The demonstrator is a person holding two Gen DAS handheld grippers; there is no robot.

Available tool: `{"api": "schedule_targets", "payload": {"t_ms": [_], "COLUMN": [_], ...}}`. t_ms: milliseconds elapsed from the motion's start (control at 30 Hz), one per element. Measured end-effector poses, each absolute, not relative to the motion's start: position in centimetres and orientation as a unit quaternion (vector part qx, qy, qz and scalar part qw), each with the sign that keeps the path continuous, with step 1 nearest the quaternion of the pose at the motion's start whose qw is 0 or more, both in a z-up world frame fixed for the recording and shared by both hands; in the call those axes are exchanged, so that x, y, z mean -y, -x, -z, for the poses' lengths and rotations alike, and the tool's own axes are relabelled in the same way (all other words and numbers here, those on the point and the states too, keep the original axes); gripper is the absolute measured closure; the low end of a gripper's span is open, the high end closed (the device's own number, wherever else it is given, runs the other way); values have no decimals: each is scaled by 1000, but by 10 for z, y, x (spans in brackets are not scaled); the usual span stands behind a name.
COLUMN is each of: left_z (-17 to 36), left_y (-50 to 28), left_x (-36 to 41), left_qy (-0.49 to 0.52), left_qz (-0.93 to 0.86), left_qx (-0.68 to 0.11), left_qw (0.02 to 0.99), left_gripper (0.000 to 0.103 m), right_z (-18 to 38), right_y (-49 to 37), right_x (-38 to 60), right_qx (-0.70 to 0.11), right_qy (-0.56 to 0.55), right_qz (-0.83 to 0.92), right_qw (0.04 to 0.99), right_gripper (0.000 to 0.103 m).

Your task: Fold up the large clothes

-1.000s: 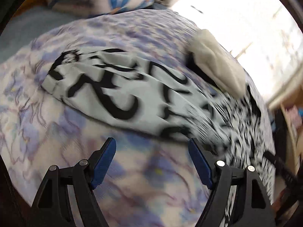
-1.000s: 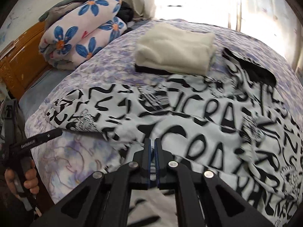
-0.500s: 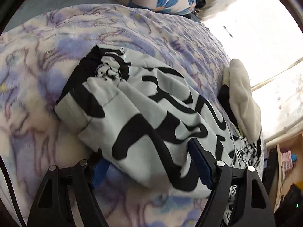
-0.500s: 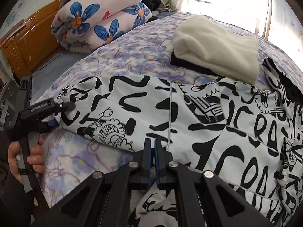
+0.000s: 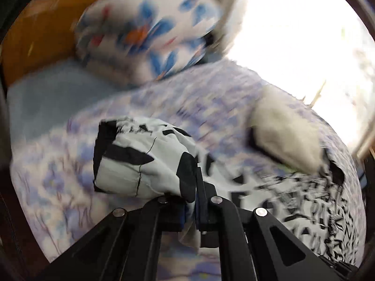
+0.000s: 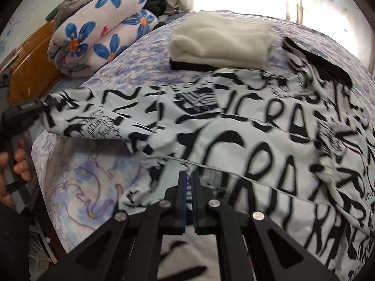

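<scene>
A large white garment with black lettering (image 6: 257, 128) lies spread across the bed. Its sleeve end (image 5: 140, 164) is bunched and lifted off the cover, with my left gripper (image 5: 193, 194) shut on it. In the right wrist view that left gripper (image 6: 28, 107) appears at the far left, held by a person's hand (image 6: 18, 161), pinching the sleeve tip. My right gripper (image 6: 189, 179) is shut on the garment's near edge, with a bit of cloth showing between its pads. The left wrist view is motion-blurred.
A folded cream cloth (image 6: 220, 42) lies on the lilac flowered bed cover (image 6: 89, 187) just beyond the garment. A rolled quilt with blue flowers (image 6: 100, 28) sits by the orange wooden headboard (image 6: 30, 53). A bright window is behind the bed.
My left gripper went from open in front of the sleeve to shut on its end and has lifted it off the cover. The right gripper stayed shut on the garment's edge.
</scene>
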State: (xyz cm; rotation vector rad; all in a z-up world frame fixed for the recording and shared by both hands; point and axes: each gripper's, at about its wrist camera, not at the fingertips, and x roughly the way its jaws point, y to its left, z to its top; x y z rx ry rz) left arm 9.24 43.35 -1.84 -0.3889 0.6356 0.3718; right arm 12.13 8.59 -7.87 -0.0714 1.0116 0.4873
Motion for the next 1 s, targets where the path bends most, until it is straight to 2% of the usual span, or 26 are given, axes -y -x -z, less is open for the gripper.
{"api": "schedule_targets", "payload": {"t_ms": [200,367,533,700,867,1000], "left_z": [-64,-84,-57,4,66,88], "left_y": [-102,-110,-128,-141,-158,-161], "left_x": [-330,-230,-134,-60,-20,-10], "left_qy": [108,50,16,-14,-50,-68], "left_qz": [-97,-12,71,124,126,129], "left_qx": [-251,-239,-282,-356,-427,-454], "left_qw": [957,970,957,926,894,879], "left_gripper": [99,98,98,97,95,93], "right_z": [73,70,74,82,92,97], "right_y": [-114,-107,-105,-103,-100,-99], "right_x": [-21,35,80,118,151,168], "right_qx": [-478,-468,-465,-467,-472,-473], "right_qy": [-20,-65,-96,-112,-134,-150], "right_qz": [-197,-165,-136,-108,-92,-89], "right_qw": [856,866,869,871,866,864], "right_gripper": [100,99,100,99,99,99]}}
